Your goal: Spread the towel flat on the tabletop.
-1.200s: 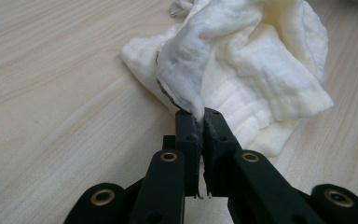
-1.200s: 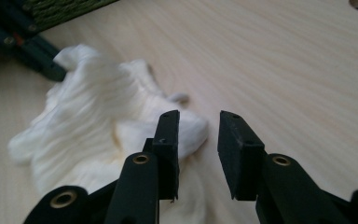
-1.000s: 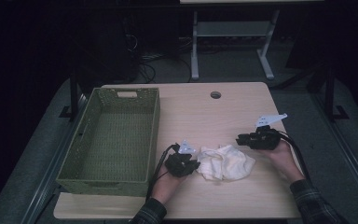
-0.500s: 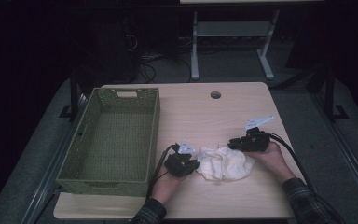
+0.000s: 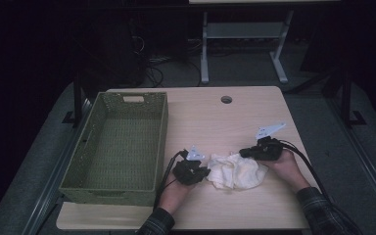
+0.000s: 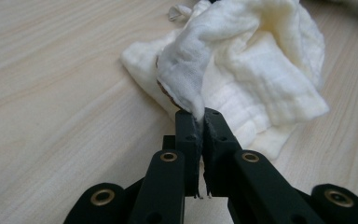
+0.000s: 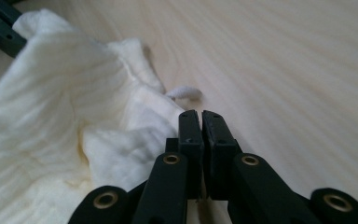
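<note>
A crumpled cream cloth (image 5: 236, 171) lies on the wooden table near its front edge, between my two grippers. My left gripper (image 5: 205, 172) is at the cloth's left side, and in the left gripper view it (image 6: 201, 115) is shut on a raised fold of the cloth (image 6: 242, 70). My right gripper (image 5: 243, 152) rests at the cloth's upper right corner. In the right gripper view its jaws (image 7: 200, 115) are pressed together beside the cloth's edge (image 7: 74, 130), with no fabric visible between them. A small white tag (image 7: 184, 92) sticks out of the cloth just ahead.
A green woven basket (image 5: 83, 147) stands empty on the left half of the table (image 5: 215, 122), close to my left hand. A round cable hole (image 5: 226, 99) sits near the far edge. Bare wood stretches behind the cloth.
My right gripper has slid left and slightly toward the front, from off the cloth's right side to its upper right corner. The left gripper has stayed put on the cloth.
</note>
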`<act>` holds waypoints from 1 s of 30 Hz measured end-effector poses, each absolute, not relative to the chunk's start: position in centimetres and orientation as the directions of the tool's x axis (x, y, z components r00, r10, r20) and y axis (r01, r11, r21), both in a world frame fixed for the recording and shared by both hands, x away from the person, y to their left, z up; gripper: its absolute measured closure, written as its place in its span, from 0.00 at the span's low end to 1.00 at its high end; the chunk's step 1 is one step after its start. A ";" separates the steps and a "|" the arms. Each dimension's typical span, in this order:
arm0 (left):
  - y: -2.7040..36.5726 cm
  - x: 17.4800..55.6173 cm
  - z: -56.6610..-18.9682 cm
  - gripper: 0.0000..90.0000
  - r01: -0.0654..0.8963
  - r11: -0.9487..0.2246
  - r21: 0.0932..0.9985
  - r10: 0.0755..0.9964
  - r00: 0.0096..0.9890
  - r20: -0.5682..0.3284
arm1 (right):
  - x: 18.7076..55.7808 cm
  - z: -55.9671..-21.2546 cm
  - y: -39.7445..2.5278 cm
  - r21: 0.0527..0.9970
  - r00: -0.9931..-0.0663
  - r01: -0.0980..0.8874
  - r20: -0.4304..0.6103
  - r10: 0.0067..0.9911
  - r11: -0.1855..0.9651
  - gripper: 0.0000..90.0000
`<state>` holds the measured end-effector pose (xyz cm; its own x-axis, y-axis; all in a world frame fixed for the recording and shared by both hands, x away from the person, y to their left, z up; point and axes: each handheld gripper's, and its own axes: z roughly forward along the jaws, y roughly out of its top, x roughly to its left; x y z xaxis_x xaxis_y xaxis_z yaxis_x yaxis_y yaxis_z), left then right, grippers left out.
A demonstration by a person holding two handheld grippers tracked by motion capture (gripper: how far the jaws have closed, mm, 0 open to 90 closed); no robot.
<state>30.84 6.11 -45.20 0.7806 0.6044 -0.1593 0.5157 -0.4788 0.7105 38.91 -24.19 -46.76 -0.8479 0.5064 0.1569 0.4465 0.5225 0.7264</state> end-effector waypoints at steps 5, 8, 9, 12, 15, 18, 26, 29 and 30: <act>5.9 31.4 -44.0 0.95 0.496 -0.458 0.738 0.609 0.780 -0.146 | 38.8 -44.9 -25.6 0.761 -0.834 0.433 0.134 0.536 0.484 0.97; 5.7 31.8 -43.1 0.95 0.489 -0.442 0.752 0.618 0.774 -0.140 | 38.6 -43.7 -26.6 0.782 -0.823 0.423 0.121 0.555 0.458 0.97; 5.7 31.9 -42.8 0.95 0.485 -0.437 0.758 0.623 0.771 -0.134 | 38.6 -43.3 -27.1 0.788 -0.820 0.420 0.117 0.561 0.449 0.97; 5.6 32.3 -42.0 0.95 0.478 -0.431 0.765 0.637 0.762 -0.117 | 38.4 -42.2 -28.2 0.805 -0.807 0.412 0.105 0.581 0.426 0.97; 5.6 32.9 -41.7 0.95 0.486 -0.419 0.767 0.656 0.746 -0.115 | 38.3 -41.2 -29.5 0.813 -0.793 0.408 0.090 0.602 0.416 0.97; 5.3 33.9 -41.3 0.96 0.493 -0.410 0.767 0.678 0.728 -0.105 | 38.0 -40.5 -30.1 0.823 -0.786 0.403 0.086 0.613 0.401 0.97; 4.4 35.8 -40.7 0.96 0.472 -0.424 0.773 0.689 0.722 -0.063 | 37.0 -39.3 -29.6 0.832 -0.795 0.377 0.065 0.603 0.408 0.97; 4.2 36.9 -40.6 0.95 0.474 -0.436 0.765 0.700 0.713 -0.043 | 37.2 -39.6 -29.4 0.819 -0.779 0.378 0.029 0.627 0.432 0.97; 4.1 37.3 -40.6 0.95 0.477 -0.432 0.766 0.706 0.707 -0.042 | 37.4 -39.7 -29.5 0.819 -0.774 0.385 0.035 0.632 0.426 0.97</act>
